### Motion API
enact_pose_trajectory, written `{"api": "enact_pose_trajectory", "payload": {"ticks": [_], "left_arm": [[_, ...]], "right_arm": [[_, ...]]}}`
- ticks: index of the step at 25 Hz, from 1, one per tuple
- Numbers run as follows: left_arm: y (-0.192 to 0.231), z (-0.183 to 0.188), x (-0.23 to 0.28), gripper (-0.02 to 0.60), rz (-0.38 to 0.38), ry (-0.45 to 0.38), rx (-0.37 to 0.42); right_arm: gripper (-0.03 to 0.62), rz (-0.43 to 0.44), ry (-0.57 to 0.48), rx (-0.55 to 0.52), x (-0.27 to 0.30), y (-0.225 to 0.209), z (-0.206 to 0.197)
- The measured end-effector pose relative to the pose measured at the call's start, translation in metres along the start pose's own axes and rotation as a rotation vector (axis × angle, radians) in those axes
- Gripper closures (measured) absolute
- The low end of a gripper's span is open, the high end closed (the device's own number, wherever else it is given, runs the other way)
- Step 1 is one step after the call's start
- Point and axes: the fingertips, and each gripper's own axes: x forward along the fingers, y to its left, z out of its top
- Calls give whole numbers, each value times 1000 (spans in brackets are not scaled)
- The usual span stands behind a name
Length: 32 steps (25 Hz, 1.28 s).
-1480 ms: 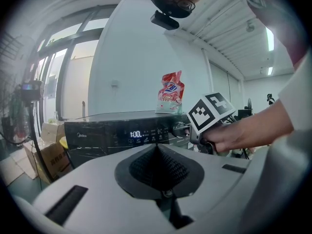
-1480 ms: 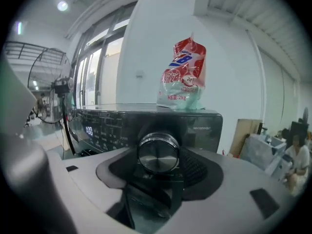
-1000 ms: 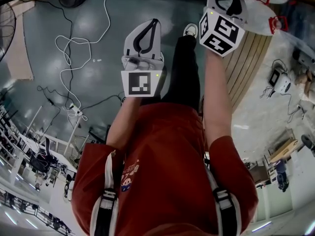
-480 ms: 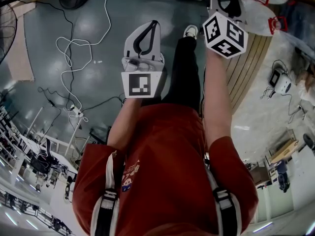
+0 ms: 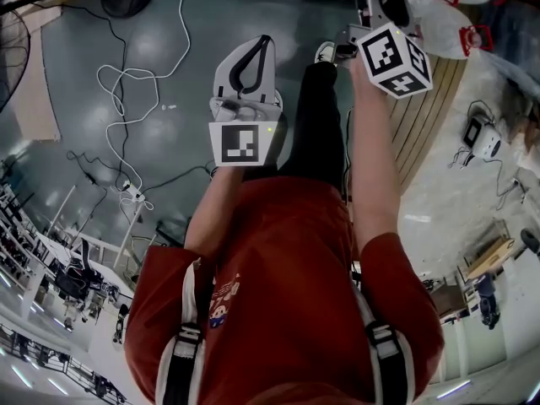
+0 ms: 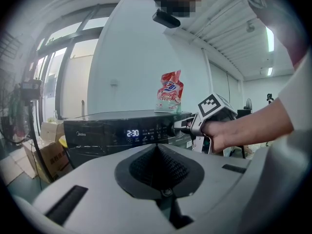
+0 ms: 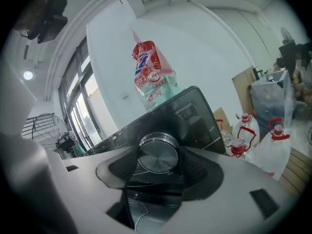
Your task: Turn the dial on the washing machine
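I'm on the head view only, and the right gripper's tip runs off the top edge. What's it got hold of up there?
Observer: In the right gripper view, the right gripper has its fingers closed on the round silver dial of the washing machine.
Operator: Is the machine powered on?
Observer: Yes. The left gripper view shows a lit display on the dark front panel reading 2:30, to the left of the dial.
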Motion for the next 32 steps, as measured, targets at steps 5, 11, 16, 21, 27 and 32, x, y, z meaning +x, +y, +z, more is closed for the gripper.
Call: {"api": "enact_pose_trajectory", "payload": {"ticks": [5, 11, 16, 21, 27, 32], "left_arm": [[6, 5, -5, 571, 5, -11, 2], [17, 19, -23, 571, 18, -25, 3], [29, 35, -47, 571, 14, -55, 17], [34, 54, -74, 571, 13, -98, 49], [42, 65, -119, 571, 19, -51, 39], [58, 86, -154, 571, 58, -41, -18]], "right_arm": [[316, 3, -1, 5, 0, 4, -2], [289, -12, 14, -29, -12, 15, 3], [278, -16, 55, -74, -36, 37, -6], [278, -14, 79, -128, -77, 57, -9], [277, 4, 124, -180, -145, 91, -18], [278, 23, 140, -141, -202, 114, -20]]}}
